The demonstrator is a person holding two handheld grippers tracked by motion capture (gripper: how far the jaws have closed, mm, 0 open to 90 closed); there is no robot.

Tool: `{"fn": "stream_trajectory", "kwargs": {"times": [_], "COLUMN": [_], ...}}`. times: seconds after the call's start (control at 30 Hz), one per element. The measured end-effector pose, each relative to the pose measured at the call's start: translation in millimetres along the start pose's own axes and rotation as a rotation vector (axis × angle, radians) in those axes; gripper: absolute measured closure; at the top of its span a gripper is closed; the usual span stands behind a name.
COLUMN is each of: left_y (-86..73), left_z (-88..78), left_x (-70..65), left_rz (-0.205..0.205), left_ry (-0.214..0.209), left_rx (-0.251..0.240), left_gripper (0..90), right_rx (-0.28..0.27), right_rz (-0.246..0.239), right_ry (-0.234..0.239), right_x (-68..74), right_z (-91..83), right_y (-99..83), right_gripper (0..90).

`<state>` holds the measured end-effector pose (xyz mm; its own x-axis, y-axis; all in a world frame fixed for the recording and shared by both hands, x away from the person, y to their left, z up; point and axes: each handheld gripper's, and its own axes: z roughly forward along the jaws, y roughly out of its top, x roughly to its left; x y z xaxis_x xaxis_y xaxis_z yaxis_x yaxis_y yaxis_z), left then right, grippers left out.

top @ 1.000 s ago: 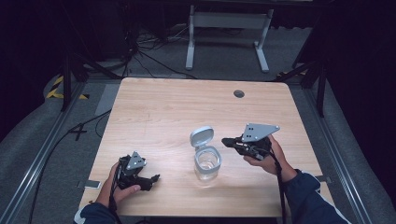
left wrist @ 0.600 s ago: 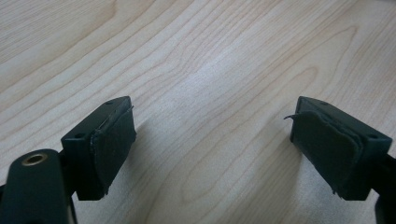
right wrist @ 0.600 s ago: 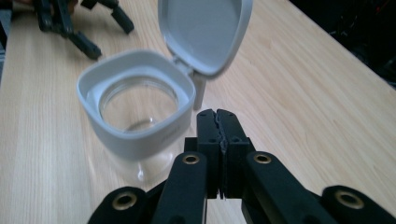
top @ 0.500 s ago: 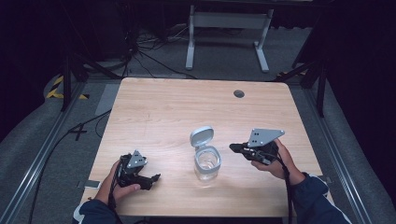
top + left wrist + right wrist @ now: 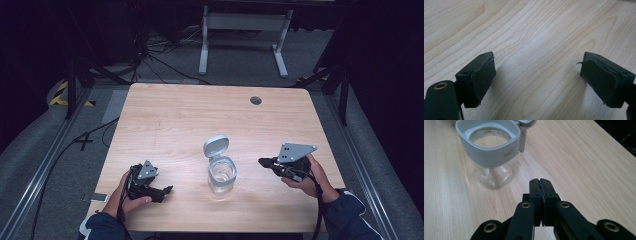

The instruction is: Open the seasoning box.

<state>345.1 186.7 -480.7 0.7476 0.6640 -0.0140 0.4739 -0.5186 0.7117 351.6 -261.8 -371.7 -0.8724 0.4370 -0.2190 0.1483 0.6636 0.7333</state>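
A big wooden table (image 5: 190, 120) took up most of the room, and its top was pale with wavy lines in the wood. Far back on the table, near the right corner, there was a small round dark hole (image 5: 256, 100). Behind the table, on the grey floor, stood a white metal frame (image 5: 242, 30). Close to the front edge of the table, about in the middle, stood a clear glass jar (image 5: 221, 176) with a grey rim. Its grey lid (image 5: 215, 146) was flipped up and open at the back of the jar. In the right gripper view the jar (image 5: 491, 152) stood upright, ahead and to the left of the black jaws, and it did not touch them. The right gripper (image 5: 262, 161) was held in a hand just to the right of the jar, near it but apart, with its tip pointing at the jar. Its jaws were pressed tight together with nothing between them. The left gripper (image 5: 169, 189) was held in the other hand, well apart from the jar, near the front left of the table. Its jaws stood wide apart, and there was just bare wood between them.
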Motion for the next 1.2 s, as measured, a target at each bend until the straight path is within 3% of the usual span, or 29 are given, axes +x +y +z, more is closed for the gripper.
{"fn": "stream_trajectory", "kwargs": {"times": [0.77,1.2], "left_y": [0.4,0.4], "left_z": [0.5,0.5], "left_x": [-0.2,-0.2], "left_rz": [0.000,0.000], "left_ry": [-0.001,0.000], "left_rx": [0.001,0.001], "left_gripper": [12.7,12.7], "right_rx": [0.085,0.091], "right_rz": [0.030,0.061], "right_ry": [-0.053,-0.078], "right_x": [-6.5,-7.2], "right_z": [-11.6,-23.2], "right_y": [-41.5,-74.7], "right_gripper": [87.1,84.9]}}
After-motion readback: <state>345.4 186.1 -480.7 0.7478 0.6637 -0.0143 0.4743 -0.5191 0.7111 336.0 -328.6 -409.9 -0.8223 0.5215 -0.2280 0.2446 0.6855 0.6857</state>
